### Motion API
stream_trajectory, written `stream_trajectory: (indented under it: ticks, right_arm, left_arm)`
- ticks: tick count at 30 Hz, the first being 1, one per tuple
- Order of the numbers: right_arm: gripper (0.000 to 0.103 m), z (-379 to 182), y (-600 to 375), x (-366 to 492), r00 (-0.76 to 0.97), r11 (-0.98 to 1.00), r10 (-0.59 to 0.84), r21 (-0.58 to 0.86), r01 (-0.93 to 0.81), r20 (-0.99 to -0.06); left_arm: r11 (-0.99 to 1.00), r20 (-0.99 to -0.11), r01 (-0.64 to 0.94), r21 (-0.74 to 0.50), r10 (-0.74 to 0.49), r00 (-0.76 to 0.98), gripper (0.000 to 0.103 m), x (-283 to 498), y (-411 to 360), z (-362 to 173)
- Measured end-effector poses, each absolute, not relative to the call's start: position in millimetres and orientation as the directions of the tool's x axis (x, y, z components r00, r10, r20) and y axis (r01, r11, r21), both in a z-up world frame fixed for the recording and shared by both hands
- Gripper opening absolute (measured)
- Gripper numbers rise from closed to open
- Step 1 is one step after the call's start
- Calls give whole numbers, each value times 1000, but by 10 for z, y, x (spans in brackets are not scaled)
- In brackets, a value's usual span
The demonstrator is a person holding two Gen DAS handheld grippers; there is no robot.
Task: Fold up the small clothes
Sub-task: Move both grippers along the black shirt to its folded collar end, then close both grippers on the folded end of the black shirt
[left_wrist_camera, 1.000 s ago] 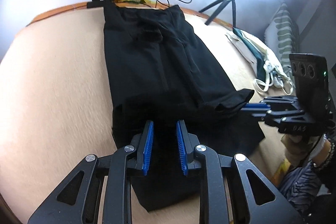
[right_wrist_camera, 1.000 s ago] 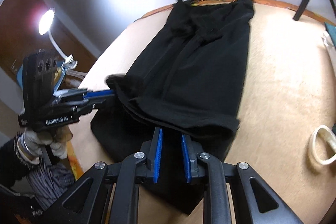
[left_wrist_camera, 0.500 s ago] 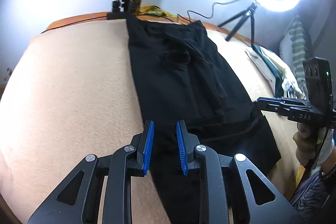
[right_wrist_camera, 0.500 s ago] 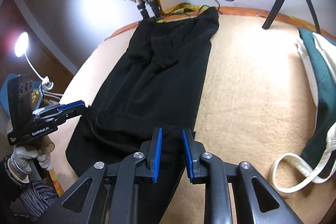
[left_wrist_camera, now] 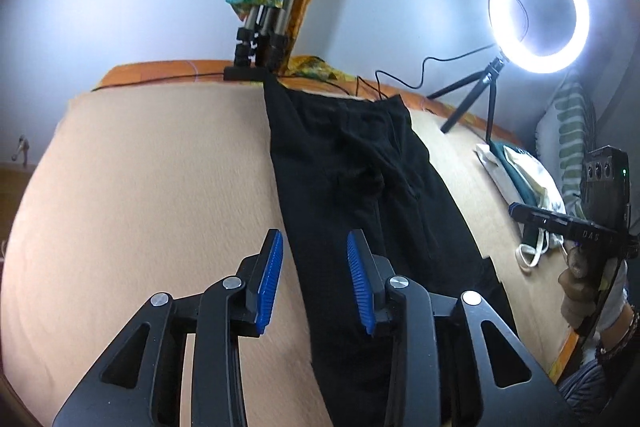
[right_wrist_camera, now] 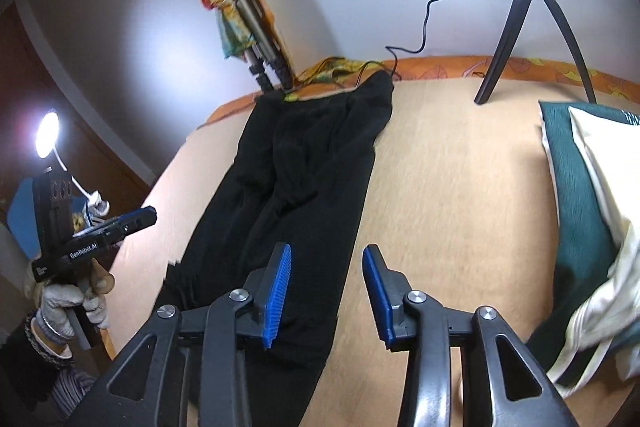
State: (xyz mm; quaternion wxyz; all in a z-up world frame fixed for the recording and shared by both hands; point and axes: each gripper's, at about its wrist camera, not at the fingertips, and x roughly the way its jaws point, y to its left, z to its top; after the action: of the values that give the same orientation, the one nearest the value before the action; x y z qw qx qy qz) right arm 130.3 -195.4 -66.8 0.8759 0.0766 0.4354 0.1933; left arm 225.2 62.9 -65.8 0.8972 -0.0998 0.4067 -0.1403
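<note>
A pair of black trousers [left_wrist_camera: 360, 179] lies stretched out lengthwise on the beige bed cover [left_wrist_camera: 160, 187], waist at the far edge; it also shows in the right wrist view [right_wrist_camera: 304, 167]. My left gripper [left_wrist_camera: 314, 281] is open and empty, held above the near left edge of the trousers. My right gripper [right_wrist_camera: 326, 291] is open and empty, above the near right edge of the trousers. Each gripper shows in the other's view, the right [left_wrist_camera: 520, 213] and the left [right_wrist_camera: 150, 217], off to the side of the cloth.
A lit ring light [left_wrist_camera: 538, 13] on a small tripod stands at the far right of the bed. A folded tripod [left_wrist_camera: 260, 39] with a colourful cloth leans at the back. Green and white clothes [right_wrist_camera: 580, 187] lie at the right. A small lamp [right_wrist_camera: 47, 133] glows at left.
Both grippers held the trouser leg ends and drew them toward me, unfolding the trousers flat. Now both have opened, let go and lifted away from the cloth.
</note>
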Motion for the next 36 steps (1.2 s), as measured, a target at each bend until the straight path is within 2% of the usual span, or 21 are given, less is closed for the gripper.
stream_trajectory:
  ticks: [2, 5, 10, 11, 12, 14, 22, 27, 36]
  right_arm:
    - [40, -632, -1997, 1425, 548, 912, 411, 313, -267, -729]
    - [41, -600, -2030, 1625, 549, 909, 417, 317, -271, -724]
    - [44, -618, -2015, 1927, 542, 910, 412, 303, -282, -732]
    - [47, -627, -2010, 1991, 539, 911, 410, 300, -284, -736]
    - [54, -635, -2006, 2063, 535, 911, 410, 297, -288, -738]
    - [58, -637, -2002, 2186, 533, 907, 417, 301, -294, -736]
    - [58, -788, -2009, 2781, 525, 905, 424, 321, -279, -738]
    - [58, -978, -1997, 3108, 513, 905, 426, 337, -260, -746]
    - [57, -1148, -1959, 3470, 492, 891, 454, 375, -256, -743]
  left_arm:
    - [939, -705, 166, -300, -335, 625, 33, 2359, 678, -656]
    - [934, -702, 141, -328, -341, 625, 41, 2533, 792, -676]
    - [920, -693, 118, -375, -362, 624, 41, 2863, 941, -719]
    - [917, -690, 119, -380, -367, 624, 41, 2902, 952, -721]
    - [913, -688, 121, -390, -376, 621, 41, 2966, 968, -726]
    - [904, -686, 120, -411, -393, 612, 41, 3109, 989, -750]
    - [883, -676, 129, -452, -434, 595, 44, 3644, 961, -890]
    - [897, -698, 149, -415, -419, 580, 45, 3931, 882, -1019]
    - [881, -694, 130, -454, -442, 568, 46, 4321, 842, -1172]
